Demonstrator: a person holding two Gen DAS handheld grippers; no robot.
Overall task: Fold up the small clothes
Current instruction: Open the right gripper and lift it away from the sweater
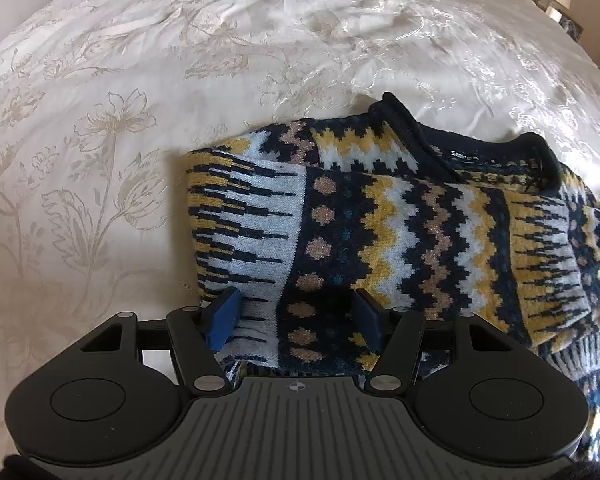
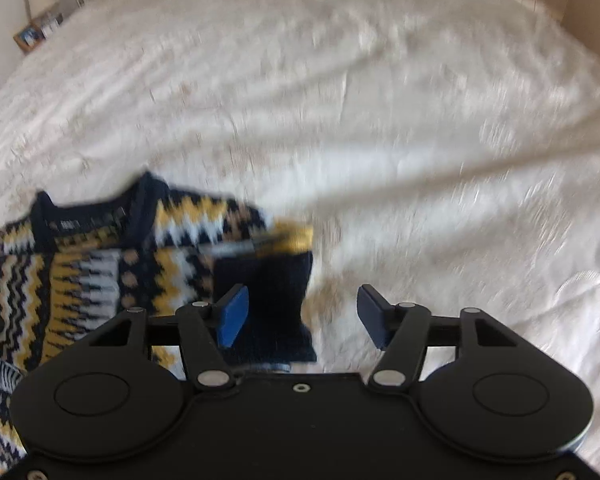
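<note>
Left gripper (image 1: pixel 294 322) fingers wide over the folded sweater (image 1: pixel 400 232); right gripper (image 2: pixel 302 316) fingers wide, dark cuff (image 2: pixel 276 300) loose between (blurred view) on the bed (image 2: pixel 380 120).

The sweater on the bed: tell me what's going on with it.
A person with a handheld gripper in each hand is folding a patterned knit sweater on a cream bedspread. The sleeves are already laid across the body. The left gripper stands open over one folded sleeve. The right gripper is open, the dark cuff lying loose between its fingers.
</note>
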